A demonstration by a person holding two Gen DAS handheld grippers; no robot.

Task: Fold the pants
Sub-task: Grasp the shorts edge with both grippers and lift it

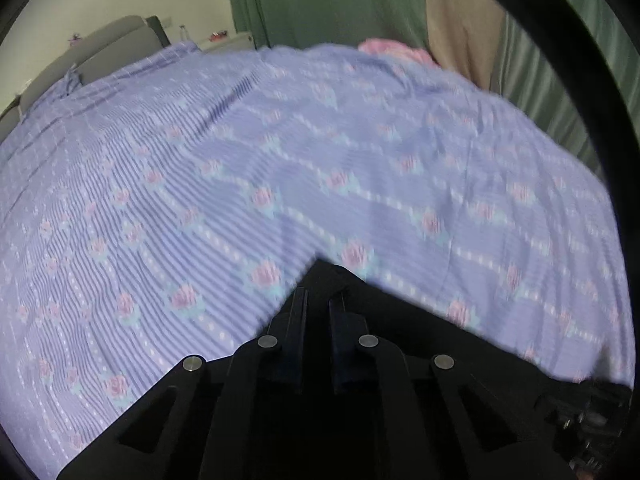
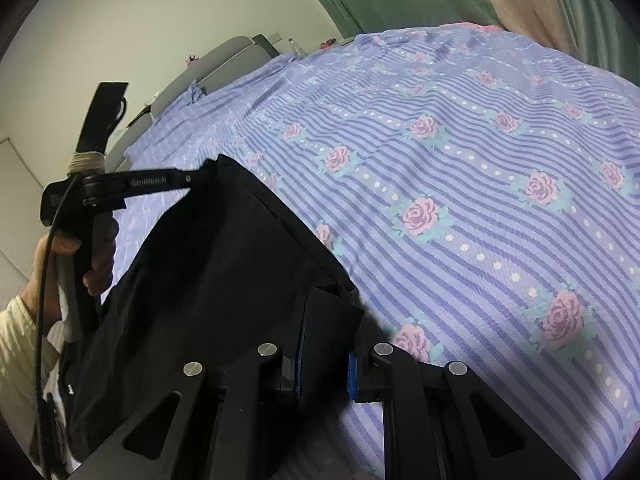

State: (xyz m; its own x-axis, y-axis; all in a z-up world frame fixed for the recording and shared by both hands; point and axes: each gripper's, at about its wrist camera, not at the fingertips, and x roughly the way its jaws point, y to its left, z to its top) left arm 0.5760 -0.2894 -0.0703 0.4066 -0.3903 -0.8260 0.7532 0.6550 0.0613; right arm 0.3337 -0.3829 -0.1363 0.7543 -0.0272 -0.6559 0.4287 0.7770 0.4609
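Observation:
The black pants (image 2: 224, 264) hang stretched in the air between my two grippers, above the bed. My right gripper (image 2: 326, 312) is shut on one top corner of the pants. My left gripper (image 2: 192, 179) shows in the right wrist view, held in a hand, shut on the other corner. In the left wrist view the left gripper (image 1: 318, 300) has its jaws close together on black fabric (image 1: 400, 312) that spreads to the right.
A bed with a purple striped, rose-patterned sheet (image 2: 480, 200) fills both views. A grey headboard (image 1: 116, 40) is at the far left. Green curtains (image 1: 320, 0) hang behind the bed. A pink cloth (image 1: 392, 50) lies at the far edge.

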